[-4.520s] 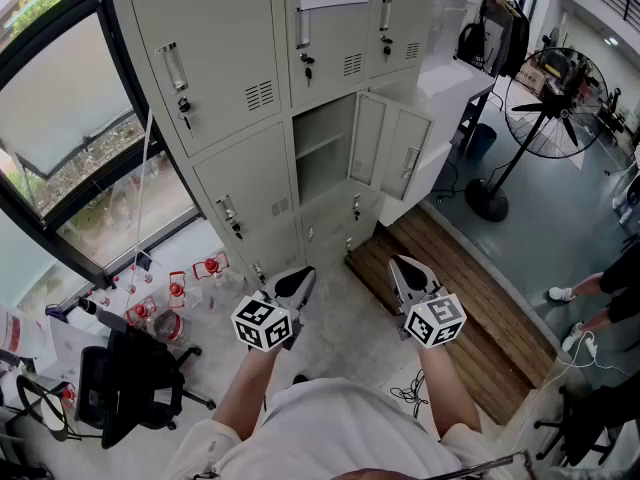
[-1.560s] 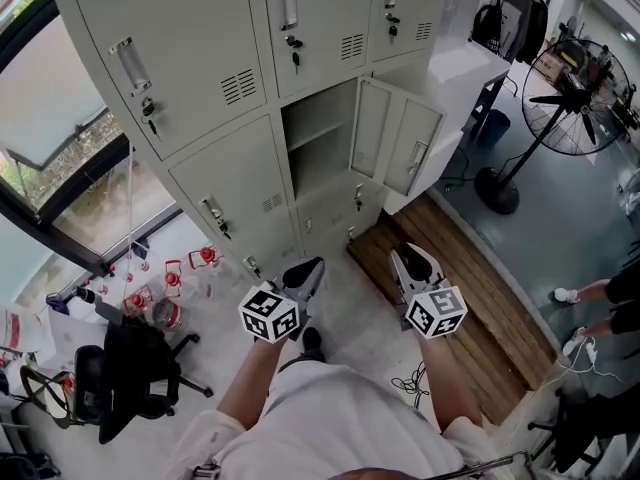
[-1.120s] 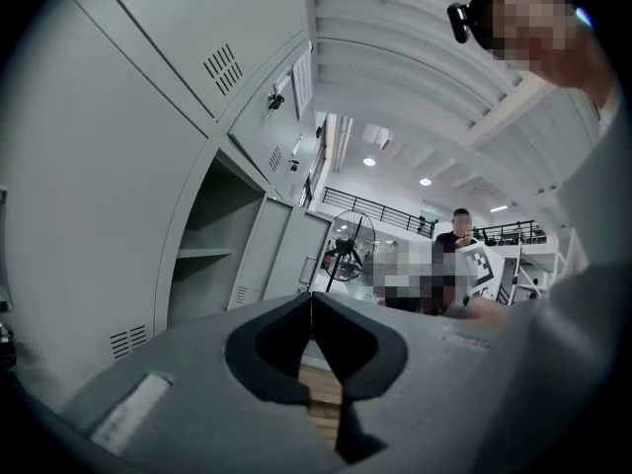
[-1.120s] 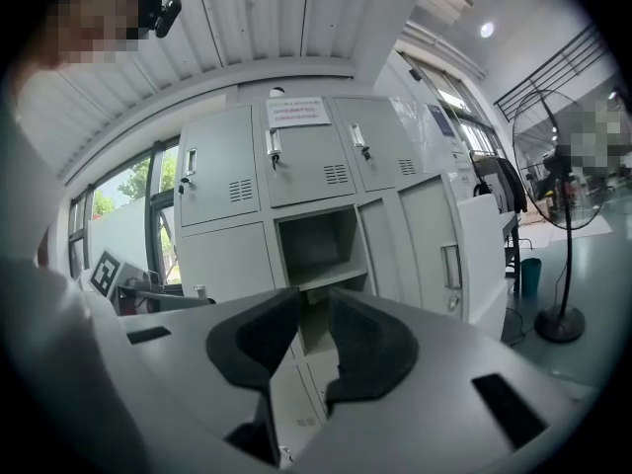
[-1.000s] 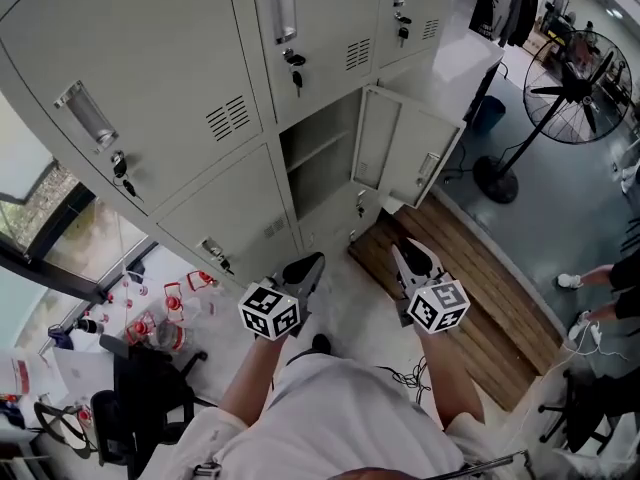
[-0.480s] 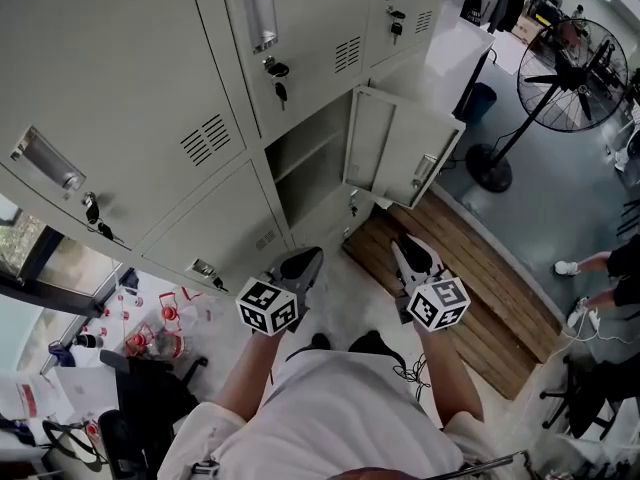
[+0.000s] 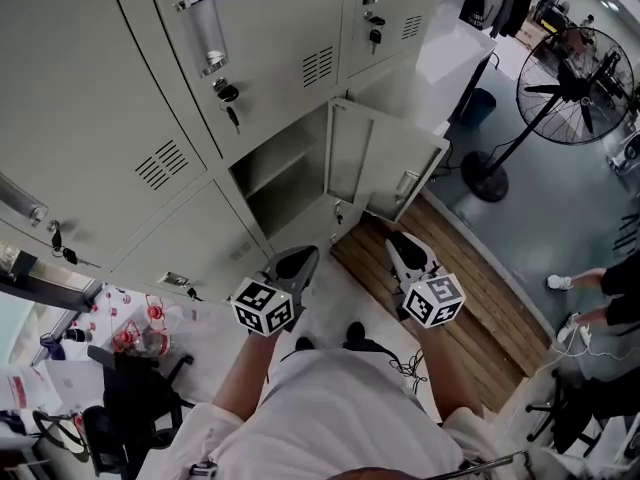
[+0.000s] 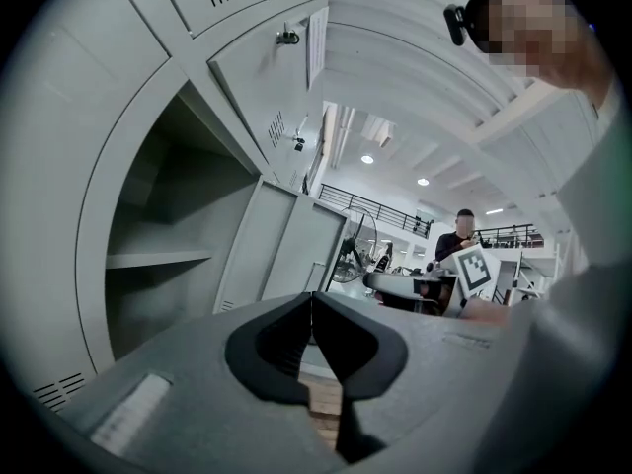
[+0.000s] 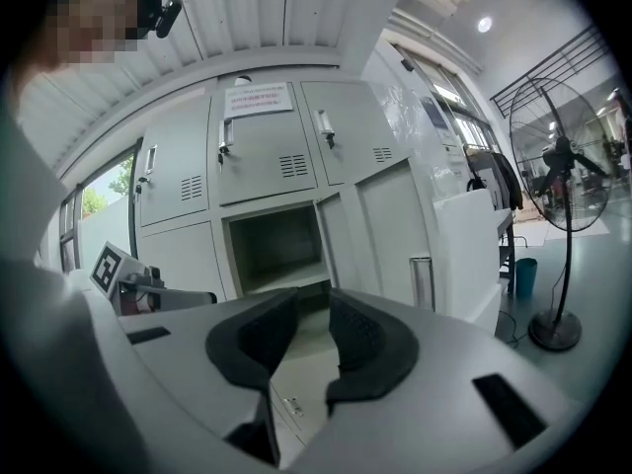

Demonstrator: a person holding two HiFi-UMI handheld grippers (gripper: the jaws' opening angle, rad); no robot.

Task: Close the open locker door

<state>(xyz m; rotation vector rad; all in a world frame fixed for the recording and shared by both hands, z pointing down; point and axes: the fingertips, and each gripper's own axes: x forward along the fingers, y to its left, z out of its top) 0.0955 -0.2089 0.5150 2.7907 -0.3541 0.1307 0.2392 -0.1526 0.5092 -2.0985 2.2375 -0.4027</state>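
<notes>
Head view puts the two grippers nearest, held out level ahead of the person's body, and neither is carrying anything. The left gripper [image 7: 299,259] has its jaws together. The right gripper [image 7: 404,244] has its jaws a little apart with nothing between them, and it sits just short of the open locker door [image 7: 400,163], probably because that side will do the pushing. The door swings out to the right of its empty compartment [image 7: 275,173], handle outward, over a wooden floor strip [image 7: 455,268]. It is wide open and untouched, so the closing has not yet begun. Well beyond the door stands a pedestal fan [image 7: 575,63]. Compared with a second ago, the lockers fill more of the view and the door lies nearer the right gripper. The person has walked in, with both grippers kept in the same pose.
</notes>
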